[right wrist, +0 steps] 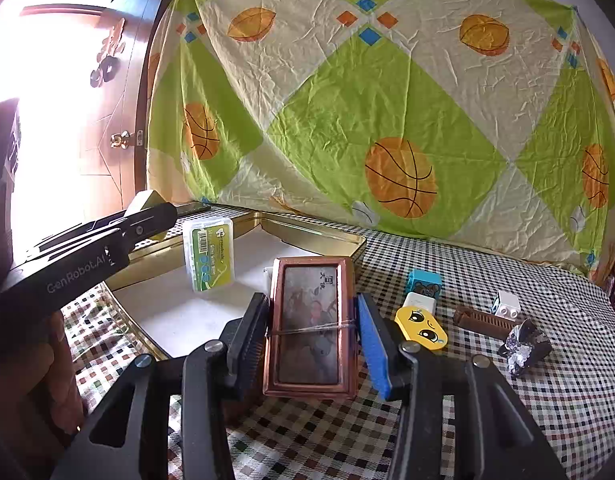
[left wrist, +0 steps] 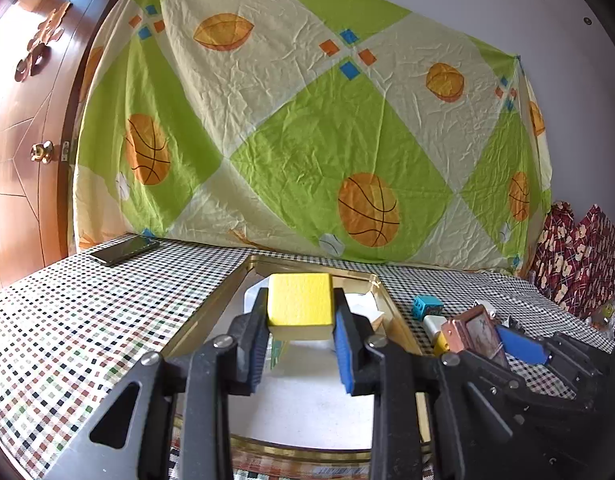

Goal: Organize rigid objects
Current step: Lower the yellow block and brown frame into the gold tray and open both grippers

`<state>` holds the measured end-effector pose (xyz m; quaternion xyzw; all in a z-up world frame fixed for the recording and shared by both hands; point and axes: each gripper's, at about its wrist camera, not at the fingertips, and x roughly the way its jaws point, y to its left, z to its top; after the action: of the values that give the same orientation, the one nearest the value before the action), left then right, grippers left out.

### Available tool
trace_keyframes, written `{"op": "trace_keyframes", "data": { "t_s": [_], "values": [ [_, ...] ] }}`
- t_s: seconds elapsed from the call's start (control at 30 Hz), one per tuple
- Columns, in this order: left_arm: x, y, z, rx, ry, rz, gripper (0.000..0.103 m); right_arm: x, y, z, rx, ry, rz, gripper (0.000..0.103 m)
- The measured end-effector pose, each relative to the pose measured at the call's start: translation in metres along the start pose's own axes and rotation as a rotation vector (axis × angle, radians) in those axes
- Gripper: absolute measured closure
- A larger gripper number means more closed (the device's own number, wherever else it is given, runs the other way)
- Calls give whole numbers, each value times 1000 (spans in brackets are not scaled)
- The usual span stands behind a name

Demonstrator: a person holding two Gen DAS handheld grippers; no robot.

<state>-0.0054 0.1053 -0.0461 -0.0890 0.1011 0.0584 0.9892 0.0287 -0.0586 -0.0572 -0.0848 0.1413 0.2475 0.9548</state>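
Note:
My left gripper [left wrist: 300,336] is shut on a yellow block [left wrist: 300,306] and holds it above the gold-rimmed tray [left wrist: 203,312]. My right gripper [right wrist: 312,332] is shut on a copper-framed picture box [right wrist: 310,326], held just right of the tray [right wrist: 315,236] over the checkered cloth. The box also shows in the left wrist view [left wrist: 477,334]. A green-labelled clear case [right wrist: 208,254] stands in the tray.
To the right on the cloth lie a blue cube [right wrist: 424,282], a white plug [right wrist: 419,304], a yellow face block [right wrist: 421,328], a brown comb [right wrist: 483,322], a white brick [right wrist: 507,304] and a dark clip [right wrist: 525,346]. A phone [left wrist: 123,250] lies at the far left.

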Motion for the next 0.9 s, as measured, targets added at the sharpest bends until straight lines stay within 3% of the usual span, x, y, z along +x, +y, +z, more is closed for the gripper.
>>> {"op": "trace_keyframes", "data": {
  "t_s": [0.9],
  "values": [
    [23, 22, 14, 21, 108, 48, 75, 13, 11, 26, -7, 11, 67, 55]
  ]
}}
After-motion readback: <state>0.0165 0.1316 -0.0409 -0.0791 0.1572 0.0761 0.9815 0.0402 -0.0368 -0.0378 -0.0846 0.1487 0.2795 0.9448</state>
